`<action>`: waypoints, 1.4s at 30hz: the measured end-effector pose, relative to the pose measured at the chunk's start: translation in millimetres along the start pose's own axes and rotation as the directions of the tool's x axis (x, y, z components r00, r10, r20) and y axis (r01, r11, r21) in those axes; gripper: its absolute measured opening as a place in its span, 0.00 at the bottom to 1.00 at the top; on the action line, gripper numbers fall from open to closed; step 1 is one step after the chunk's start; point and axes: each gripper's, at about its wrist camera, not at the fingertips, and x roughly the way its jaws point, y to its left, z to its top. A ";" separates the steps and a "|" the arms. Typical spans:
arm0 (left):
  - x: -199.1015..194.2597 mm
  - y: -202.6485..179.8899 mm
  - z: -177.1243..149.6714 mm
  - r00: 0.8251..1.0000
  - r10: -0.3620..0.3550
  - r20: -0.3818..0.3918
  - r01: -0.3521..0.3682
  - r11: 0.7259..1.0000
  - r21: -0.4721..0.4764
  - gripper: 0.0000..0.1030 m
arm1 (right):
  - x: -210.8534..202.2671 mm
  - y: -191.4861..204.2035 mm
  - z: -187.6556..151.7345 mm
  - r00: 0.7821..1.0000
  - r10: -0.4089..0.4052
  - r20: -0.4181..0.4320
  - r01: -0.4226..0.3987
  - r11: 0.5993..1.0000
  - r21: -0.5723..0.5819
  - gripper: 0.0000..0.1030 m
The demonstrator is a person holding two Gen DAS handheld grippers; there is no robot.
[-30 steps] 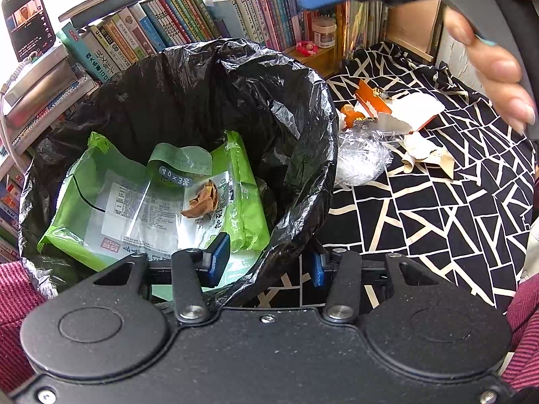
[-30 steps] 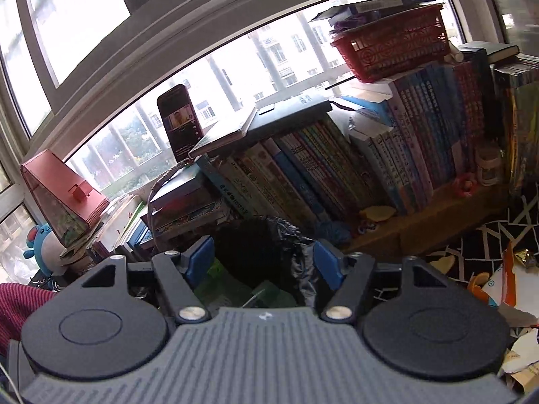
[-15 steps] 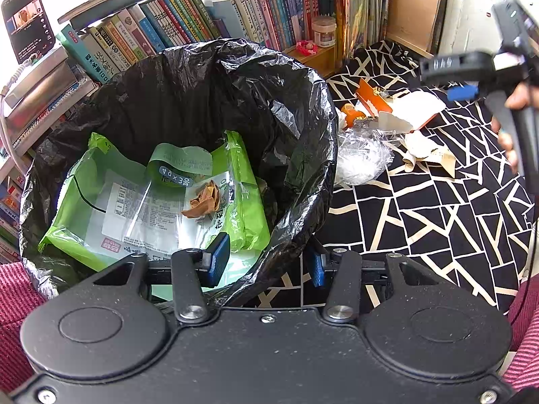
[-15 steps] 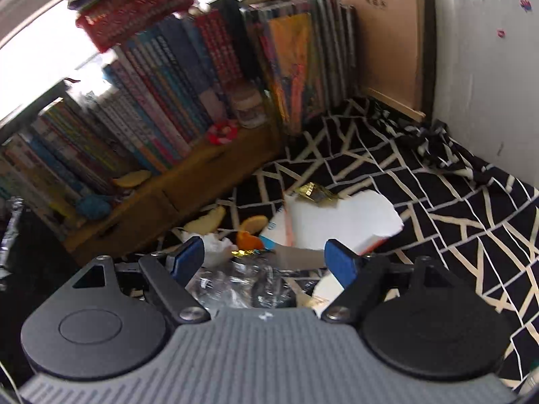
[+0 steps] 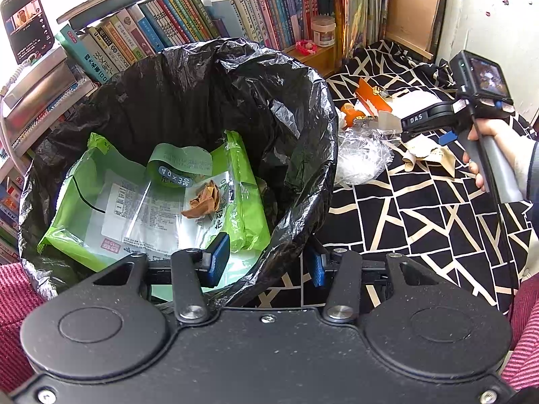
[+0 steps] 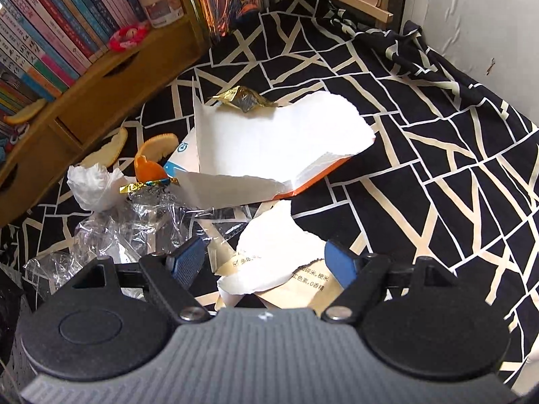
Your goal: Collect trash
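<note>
Gripping the near rim of the black trash bag (image 5: pixel 303 155), the left claw (image 5: pixel 266 261) has one pad inside and one outside. The right claw (image 6: pixel 262 262) hangs spread wide, empty, over torn paper (image 6: pixel 269 256); clear plastic (image 6: pixel 134 225) lies left, a torn box (image 6: pixel 269 144) beyond.

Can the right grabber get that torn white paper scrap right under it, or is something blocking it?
Probably yes. The right gripper is open right above the torn paper scrap, and nothing lies on top of it. The clear plastic wrap sits off to one side.
</note>
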 end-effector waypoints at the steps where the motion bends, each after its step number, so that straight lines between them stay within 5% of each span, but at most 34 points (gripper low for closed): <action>1: 0.0 0.2 0.1 1.000 0.000 0.000 0.000 1.000 0.000 0.44 | 4.8 1.3 0.1 1.000 -0.004 -0.010 0.004 1.000 -0.004 0.84; 9: 0.8 -0.2 -0.2 1.000 0.001 0.000 -0.001 1.000 0.001 0.45 | 26.2 3.1 -2.6 0.999 0.012 -0.049 -0.012 1.000 0.006 0.82; 14: 1.2 -0.3 -0.5 1.000 0.000 0.000 0.000 1.000 0.001 0.45 | 16.1 0.3 2.7 0.998 0.061 -0.031 -0.060 0.998 0.027 0.46; 15: 1.2 -0.5 -0.7 1.000 0.000 0.000 0.000 1.000 0.001 0.45 | 13.8 -0.1 4.8 0.997 0.068 -0.031 -0.067 0.997 0.044 0.31; 19: 1.2 -0.4 -0.8 1.000 0.000 -0.001 0.000 1.000 0.000 0.45 | 4.9 2.7 9.6 0.997 0.080 -0.016 -0.078 0.995 0.063 0.16; 26: 1.3 -0.3 -0.6 1.000 0.000 0.000 0.000 1.000 0.000 0.45 | -28.2 6.3 21.4 0.985 0.151 0.082 -0.160 0.980 0.121 0.05; 31: 1.3 -0.3 -0.6 1.000 0.000 -0.001 0.000 1.000 0.000 0.45 | -62.0 15.2 30.9 0.954 0.246 0.172 -0.271 0.953 0.138 0.04; 33: 1.3 -0.4 -0.7 1.000 0.000 0.000 0.000 1.000 0.001 0.45 | -78.7 23.9 33.1 0.928 0.314 0.202 -0.341 0.933 0.118 0.04; 36: 1.6 -0.2 -0.3 1.000 0.001 -0.001 -0.001 1.000 0.001 0.45 | -109.6 41.9 32.8 0.860 0.450 0.242 -0.474 0.880 0.045 0.04; 42: 1.6 -0.3 -0.4 1.000 0.001 -0.001 -0.001 1.000 0.001 0.45 | -170.2 96.3 16.5 0.654 0.728 0.204 -0.701 0.685 -0.199 0.04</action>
